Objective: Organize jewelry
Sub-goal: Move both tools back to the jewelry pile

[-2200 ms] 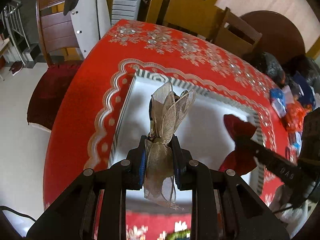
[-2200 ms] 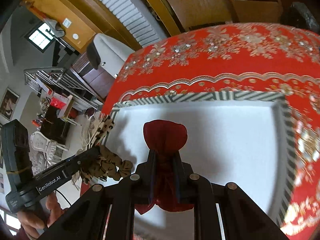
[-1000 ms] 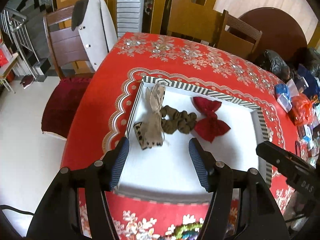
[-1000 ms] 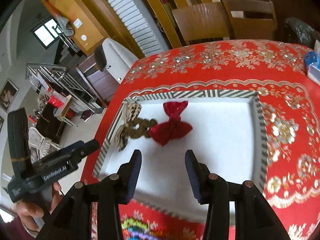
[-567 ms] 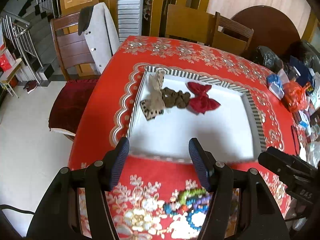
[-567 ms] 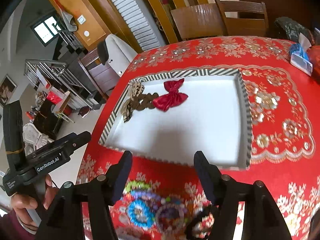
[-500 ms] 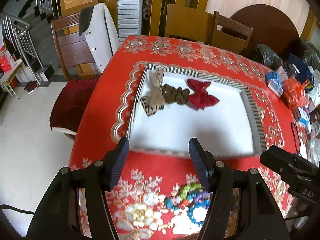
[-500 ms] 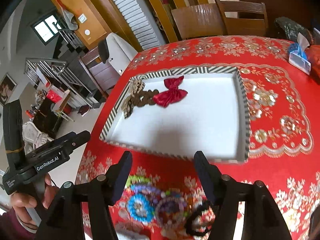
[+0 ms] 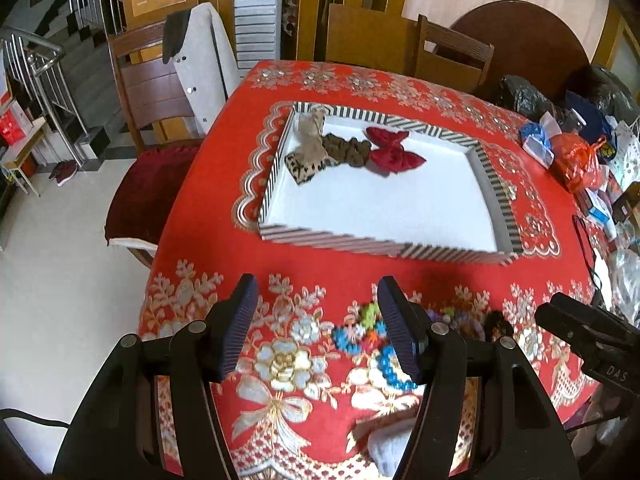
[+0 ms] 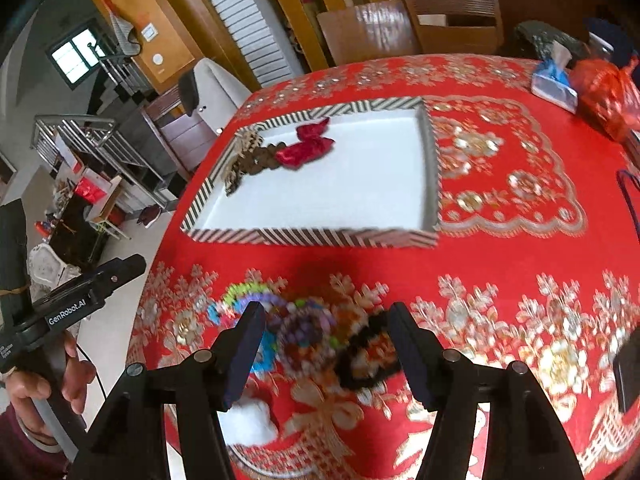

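A striped-rim white tray (image 9: pixel 332 236) (image 10: pixel 312 236) sits on the red tablecloth. At its far left corner lie a beige ribbon bow (image 9: pixel 310 142), a brown scrunchie (image 9: pixel 346 150) and a red bow (image 9: pixel 392 154) (image 10: pixel 304 146). Near the table's front edge lie colourful bead bracelets (image 9: pixel 384 344) (image 10: pixel 296 328), a black scrunchie (image 10: pixel 366 356) and a white fluffy piece (image 10: pixel 252 420). My left gripper (image 9: pixel 316 320) is open and empty above the front cloth. My right gripper (image 10: pixel 326 344) is open and empty above the bracelets.
Chairs stand at the far side (image 9: pixel 452 56) and at the left, one with a grey coat (image 9: pixel 204 52). Bags and packets (image 9: pixel 576 152) crowd the table's right edge. A dark object (image 10: pixel 628 372) lies at the right of the right wrist view.
Both grippers let go of their bows in the tray, opened, and pulled back toward the front edge. The bracelets have come into view under them.
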A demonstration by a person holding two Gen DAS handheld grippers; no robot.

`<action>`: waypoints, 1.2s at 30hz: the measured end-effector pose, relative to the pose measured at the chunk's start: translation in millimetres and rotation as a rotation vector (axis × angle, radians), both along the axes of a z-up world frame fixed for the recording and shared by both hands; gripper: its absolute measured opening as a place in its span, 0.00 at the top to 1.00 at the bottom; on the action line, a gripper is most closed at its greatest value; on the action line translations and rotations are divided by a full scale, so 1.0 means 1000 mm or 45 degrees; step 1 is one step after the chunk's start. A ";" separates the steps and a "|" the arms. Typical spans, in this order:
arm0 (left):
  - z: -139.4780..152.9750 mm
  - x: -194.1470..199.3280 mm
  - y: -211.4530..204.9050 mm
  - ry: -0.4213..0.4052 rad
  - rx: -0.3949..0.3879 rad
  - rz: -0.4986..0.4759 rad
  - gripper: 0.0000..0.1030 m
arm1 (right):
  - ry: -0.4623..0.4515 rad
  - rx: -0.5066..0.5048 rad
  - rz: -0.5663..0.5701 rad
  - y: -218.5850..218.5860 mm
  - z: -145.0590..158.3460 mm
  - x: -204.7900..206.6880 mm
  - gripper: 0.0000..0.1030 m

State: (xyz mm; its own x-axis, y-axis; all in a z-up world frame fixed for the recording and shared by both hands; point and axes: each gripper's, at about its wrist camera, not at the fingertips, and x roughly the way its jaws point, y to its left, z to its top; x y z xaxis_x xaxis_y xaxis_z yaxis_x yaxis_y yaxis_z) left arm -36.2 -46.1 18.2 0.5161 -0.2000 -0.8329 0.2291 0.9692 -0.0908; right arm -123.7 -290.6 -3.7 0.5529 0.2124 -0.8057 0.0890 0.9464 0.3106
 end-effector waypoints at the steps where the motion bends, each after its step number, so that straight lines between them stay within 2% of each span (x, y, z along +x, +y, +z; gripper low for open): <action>1: -0.001 -0.002 0.000 0.007 -0.001 -0.003 0.40 | 0.007 -0.002 -0.005 -0.001 -0.002 -0.004 0.40; 10: -0.017 -0.017 0.005 0.119 -0.066 -0.056 0.40 | 0.081 -0.004 -0.042 -0.007 -0.030 -0.031 0.40; 13: -0.026 -0.020 0.001 0.166 -0.085 -0.110 0.40 | 0.097 0.004 -0.045 -0.010 -0.035 -0.033 0.40; 21: -0.048 -0.023 -0.005 0.260 -0.099 -0.140 0.40 | 0.099 -0.034 -0.044 -0.011 -0.039 -0.026 0.41; 30: -0.065 -0.022 -0.015 0.324 -0.111 -0.189 0.40 | 0.071 0.011 0.058 0.010 -0.036 -0.007 0.54; 36: -0.072 -0.024 -0.028 0.322 -0.090 -0.237 0.40 | 0.074 0.017 0.090 0.016 -0.044 0.010 0.59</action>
